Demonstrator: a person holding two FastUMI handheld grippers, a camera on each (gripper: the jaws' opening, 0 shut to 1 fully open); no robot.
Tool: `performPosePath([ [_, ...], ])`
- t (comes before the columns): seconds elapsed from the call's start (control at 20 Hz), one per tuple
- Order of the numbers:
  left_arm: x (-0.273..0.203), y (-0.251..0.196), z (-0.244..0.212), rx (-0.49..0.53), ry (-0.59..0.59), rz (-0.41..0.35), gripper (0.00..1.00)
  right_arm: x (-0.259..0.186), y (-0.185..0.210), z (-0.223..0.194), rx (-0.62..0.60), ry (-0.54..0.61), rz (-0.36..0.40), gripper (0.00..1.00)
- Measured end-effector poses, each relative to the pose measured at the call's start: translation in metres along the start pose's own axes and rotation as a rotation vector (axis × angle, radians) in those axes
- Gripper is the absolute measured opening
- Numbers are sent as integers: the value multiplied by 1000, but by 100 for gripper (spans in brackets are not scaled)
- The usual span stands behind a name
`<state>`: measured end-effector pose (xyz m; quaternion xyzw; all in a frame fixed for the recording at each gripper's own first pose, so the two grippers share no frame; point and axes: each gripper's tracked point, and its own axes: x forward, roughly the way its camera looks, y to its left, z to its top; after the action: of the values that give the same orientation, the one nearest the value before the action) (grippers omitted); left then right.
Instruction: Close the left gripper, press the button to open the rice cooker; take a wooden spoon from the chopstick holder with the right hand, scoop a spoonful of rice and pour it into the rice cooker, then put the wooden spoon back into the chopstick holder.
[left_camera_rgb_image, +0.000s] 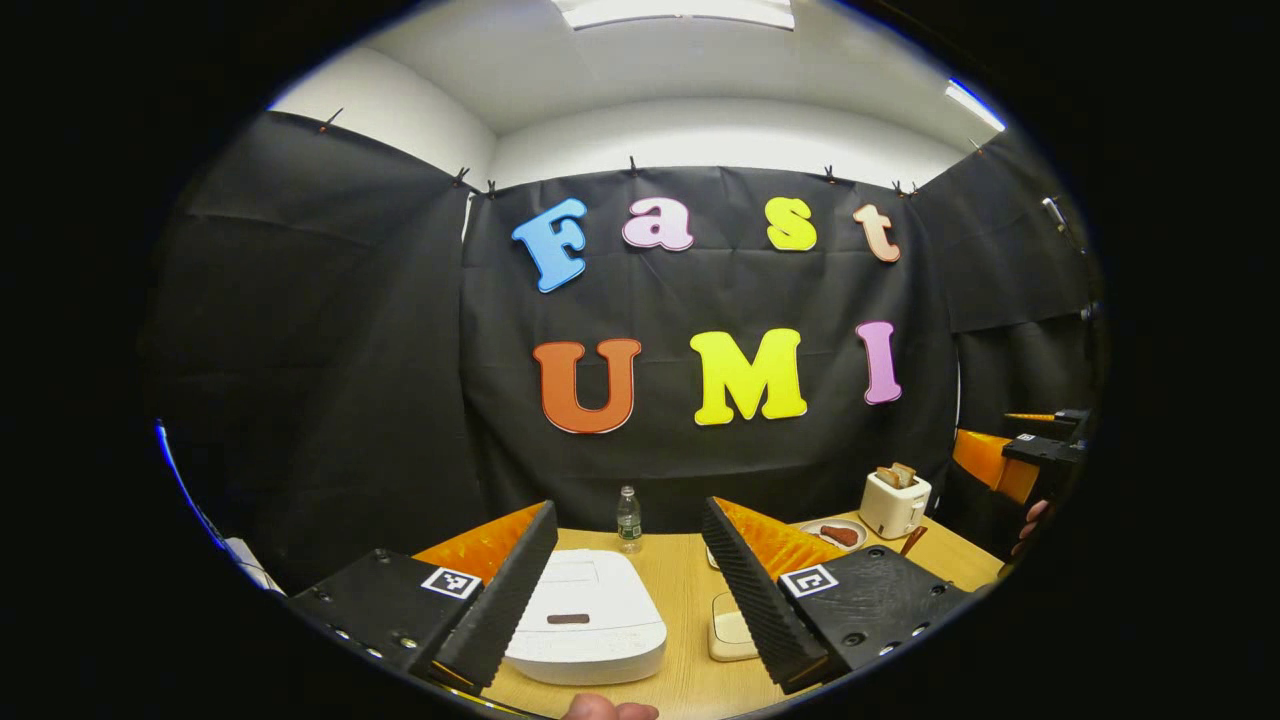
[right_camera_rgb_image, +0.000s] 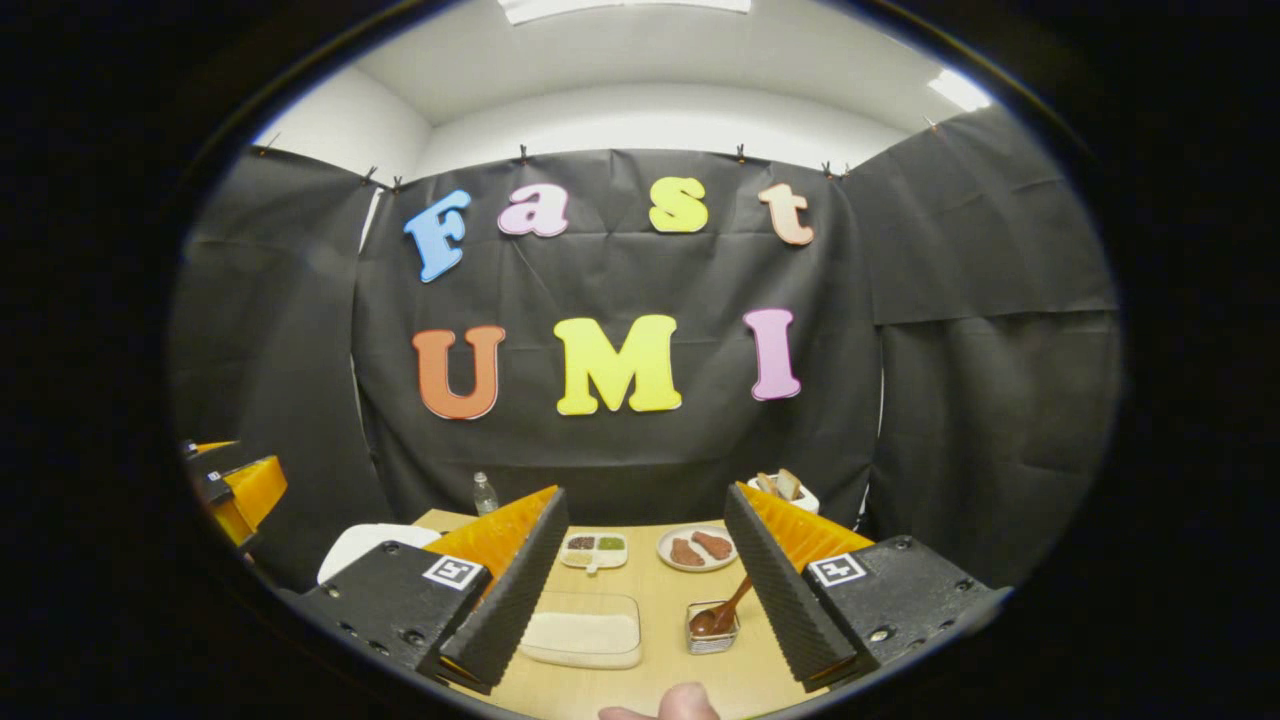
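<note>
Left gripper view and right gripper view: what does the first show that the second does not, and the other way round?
The left gripper view shows the top of the rice cooker, lid shut, with its dark button. The right gripper view shows the chopstick holder with the wooden spoon in it, a small divided dish and the whole rice tray. Both views share the water bottle, the toaster, the plate and the wooden table. In the right gripper view the cooker is just a white edge.
</note>
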<state>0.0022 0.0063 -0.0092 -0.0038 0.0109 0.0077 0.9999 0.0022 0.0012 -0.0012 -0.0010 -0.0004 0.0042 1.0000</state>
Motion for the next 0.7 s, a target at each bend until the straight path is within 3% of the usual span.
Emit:
performPosePath([
  [0.7,8,13,-30,-24,96,37,93,11,1,-6,-5,4,24,100],
])
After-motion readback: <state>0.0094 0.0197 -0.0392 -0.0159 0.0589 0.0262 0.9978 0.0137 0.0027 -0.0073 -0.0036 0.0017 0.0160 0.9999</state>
